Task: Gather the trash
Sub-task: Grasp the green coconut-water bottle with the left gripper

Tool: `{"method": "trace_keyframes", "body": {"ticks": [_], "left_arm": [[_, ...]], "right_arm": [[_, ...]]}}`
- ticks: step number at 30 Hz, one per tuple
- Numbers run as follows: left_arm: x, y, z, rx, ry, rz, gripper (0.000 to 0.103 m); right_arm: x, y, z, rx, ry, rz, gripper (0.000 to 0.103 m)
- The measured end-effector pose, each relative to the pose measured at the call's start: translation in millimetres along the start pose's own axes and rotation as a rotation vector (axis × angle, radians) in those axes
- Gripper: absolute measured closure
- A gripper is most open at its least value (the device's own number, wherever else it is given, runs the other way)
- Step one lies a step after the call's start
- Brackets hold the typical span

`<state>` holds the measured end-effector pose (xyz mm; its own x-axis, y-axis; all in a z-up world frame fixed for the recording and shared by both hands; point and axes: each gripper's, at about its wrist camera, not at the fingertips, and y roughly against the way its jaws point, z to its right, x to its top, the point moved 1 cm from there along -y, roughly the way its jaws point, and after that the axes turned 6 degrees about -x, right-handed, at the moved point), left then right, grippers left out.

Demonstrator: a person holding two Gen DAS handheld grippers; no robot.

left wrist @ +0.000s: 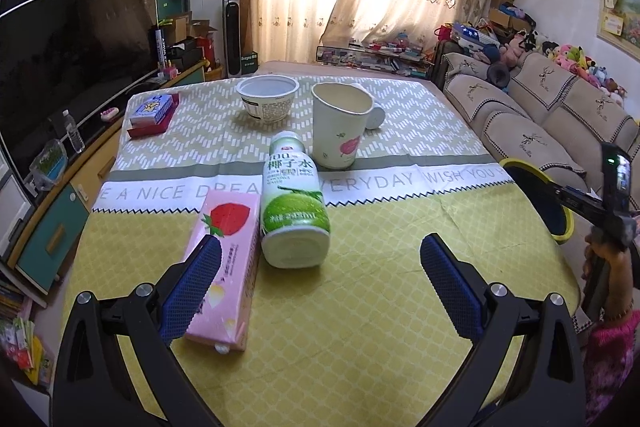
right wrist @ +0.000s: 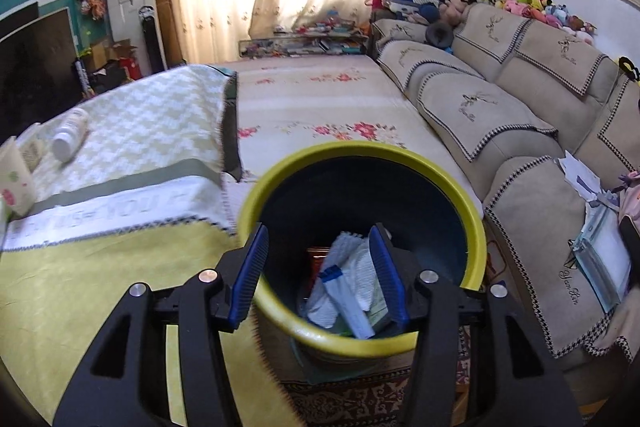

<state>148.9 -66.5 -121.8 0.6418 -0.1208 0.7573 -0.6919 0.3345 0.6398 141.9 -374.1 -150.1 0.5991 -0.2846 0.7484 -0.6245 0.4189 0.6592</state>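
Note:
My left gripper (left wrist: 320,243) stands open low over the yellow tablecloth (left wrist: 380,315). Its left pad (left wrist: 192,287) overlaps a pink strawberry carton (left wrist: 228,255) lying flat. Beside the carton lies a green coconut-water bottle (left wrist: 294,211), base toward me. Farther back are a paper cup (left wrist: 340,127), a white bowl (left wrist: 267,97) and a small white bottle (left wrist: 376,115). My right gripper (right wrist: 319,231) is open above a yellow-rimmed dark bin (right wrist: 360,149). Nothing sits between its pads. Crumpled white paper (right wrist: 352,259) and a blue-and-white wrapper (right wrist: 348,303) lie inside the bin.
The bin (left wrist: 520,163) stands off the table's right edge, in front of a beige sofa (right wrist: 500,115). A hand (left wrist: 604,255) shows at the right. A small box stack (left wrist: 154,113) sits at the table's far left; a TV (left wrist: 72,39) stands beyond.

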Motion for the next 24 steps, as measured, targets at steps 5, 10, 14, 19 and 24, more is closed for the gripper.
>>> {"method": "trace_keyframes", "body": {"ticks": [5, 10, 14, 19, 24], "left_arm": [[14, -17, -2, 0.025, -0.019, -0.005, 0.005], [25, -39, -8, 0.043, -0.007, -0.036, 0.005], [23, -56, -12, 0.034, 0.006, -0.083, 0.010], [18, -71, -13, 0.014, 0.013, -0.125, 0.021], [19, -76, -7, 0.024, -0.008, -0.117, 0.033]], "right_arm": [[-2, 17, -10, 0.064, -0.005, 0.018, 0.052], [-2, 24, -17, 0.094, -0.003, 0.020, 0.051], [-3, 22, -17, 0.106, -0.004, 0.011, 0.051], [-3, 19, -21, 0.119, -0.006, 0.004, 0.051], [-4, 16, -23, 0.134, -0.007, -0.002, 0.051]]}}
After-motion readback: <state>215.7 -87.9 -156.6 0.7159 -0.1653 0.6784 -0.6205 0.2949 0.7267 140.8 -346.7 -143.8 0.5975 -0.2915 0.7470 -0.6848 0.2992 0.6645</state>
